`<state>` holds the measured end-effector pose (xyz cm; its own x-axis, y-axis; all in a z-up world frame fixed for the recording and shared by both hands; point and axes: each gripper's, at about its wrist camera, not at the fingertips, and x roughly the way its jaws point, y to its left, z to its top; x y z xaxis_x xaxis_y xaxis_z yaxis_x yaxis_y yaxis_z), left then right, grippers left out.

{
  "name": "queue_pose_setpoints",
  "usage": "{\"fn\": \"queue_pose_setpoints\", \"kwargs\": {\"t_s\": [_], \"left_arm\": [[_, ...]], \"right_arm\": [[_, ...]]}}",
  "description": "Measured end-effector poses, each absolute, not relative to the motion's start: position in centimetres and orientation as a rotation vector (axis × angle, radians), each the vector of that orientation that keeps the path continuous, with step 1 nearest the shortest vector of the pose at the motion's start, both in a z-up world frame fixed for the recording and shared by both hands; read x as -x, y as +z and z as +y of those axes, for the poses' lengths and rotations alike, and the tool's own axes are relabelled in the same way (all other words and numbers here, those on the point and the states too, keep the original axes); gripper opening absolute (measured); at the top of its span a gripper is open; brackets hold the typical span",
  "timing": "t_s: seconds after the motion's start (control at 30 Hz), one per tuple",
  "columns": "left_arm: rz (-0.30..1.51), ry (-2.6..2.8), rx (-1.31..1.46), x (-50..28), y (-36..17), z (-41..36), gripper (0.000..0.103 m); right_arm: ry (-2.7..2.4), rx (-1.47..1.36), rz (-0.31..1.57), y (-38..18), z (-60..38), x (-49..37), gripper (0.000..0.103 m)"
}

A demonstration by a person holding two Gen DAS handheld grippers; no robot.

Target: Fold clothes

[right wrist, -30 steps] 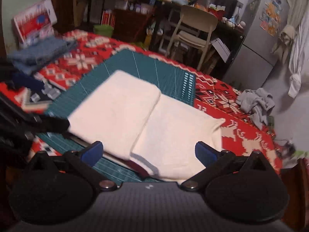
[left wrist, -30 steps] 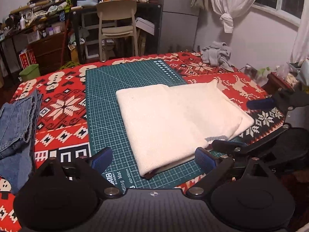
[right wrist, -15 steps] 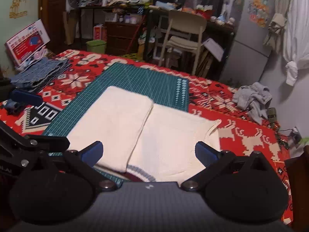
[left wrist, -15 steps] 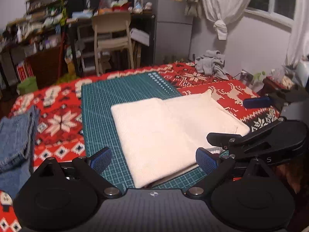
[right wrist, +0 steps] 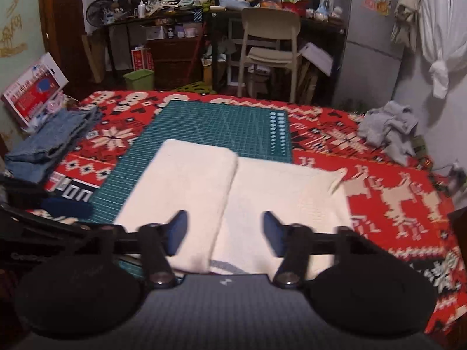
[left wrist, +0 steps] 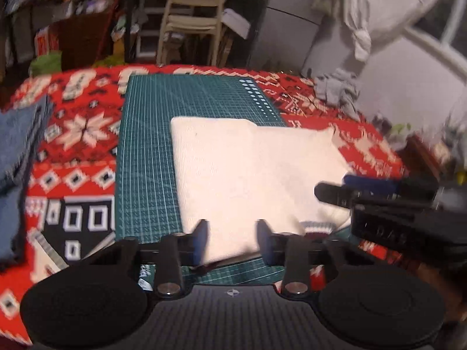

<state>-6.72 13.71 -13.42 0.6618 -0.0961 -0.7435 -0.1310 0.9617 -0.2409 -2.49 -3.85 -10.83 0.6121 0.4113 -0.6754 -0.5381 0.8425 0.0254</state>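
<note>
Cream folded garment (left wrist: pixel 251 175) lies mid-frame, half on green cutting mat (left wrist: pixel 146 151), half on red patterned cloth (left wrist: pixel 73 134). Left gripper (left wrist: pixel 232 237) over garment's near edge, jaws just closing, gap remains, no pinch visible. Right gripper (right wrist: pixel 224 232) likewise narrowing over near hem, pads apart. Folded jeans (right wrist: pixel 49 143) left; grey garment (right wrist: pixel 388 125) upper right.

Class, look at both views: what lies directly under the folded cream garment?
The cream garment rests partly on the green cutting mat and partly on the red patterned cloth, to the mat's right. A striped hem shows at its near edge. Whatever lies between its folded layers is covered.
</note>
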Motion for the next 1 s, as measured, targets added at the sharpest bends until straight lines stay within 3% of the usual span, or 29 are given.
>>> {"fn": "queue_pose_setpoints", "kwargs": {"t_s": [0.13, 0.2, 0.23, 0.27, 0.63, 1.0], "left_arm": [[0.874, 0.008, 0.383, 6.0, -14.4, 14.4, 0.011], [0.884, -0.016, 0.425, 5.6, -14.8, 14.7, 0.003], [0.889, -0.028, 0.445, 5.4, -15.0, 14.8, 0.003], [0.891, -0.034, 0.458, 5.1, -15.3, 14.9, 0.003], [0.936, -0.067, 0.471, 4.6, -17.7, 14.8, 0.001], [0.891, -0.078, 0.455, 4.5, -16.5, 14.9, 0.001]], "right_arm": [[0.541, 0.161, 0.794, -12.0, -3.6, 2.2, 0.041], [0.548, 0.151, 0.822, -12.6, -3.4, 2.0, 0.034], [0.564, 0.145, 0.833, -12.9, -3.3, 1.9, 0.012], [0.579, 0.14, 0.84, -13.1, -3.1, 1.9, 0.0], [0.638, 0.158, 0.899, -16.9, -1.0, 2.2, 0.0], [0.641, 0.171, 0.865, -15.6, -1.4, 2.5, 0.002]]}}
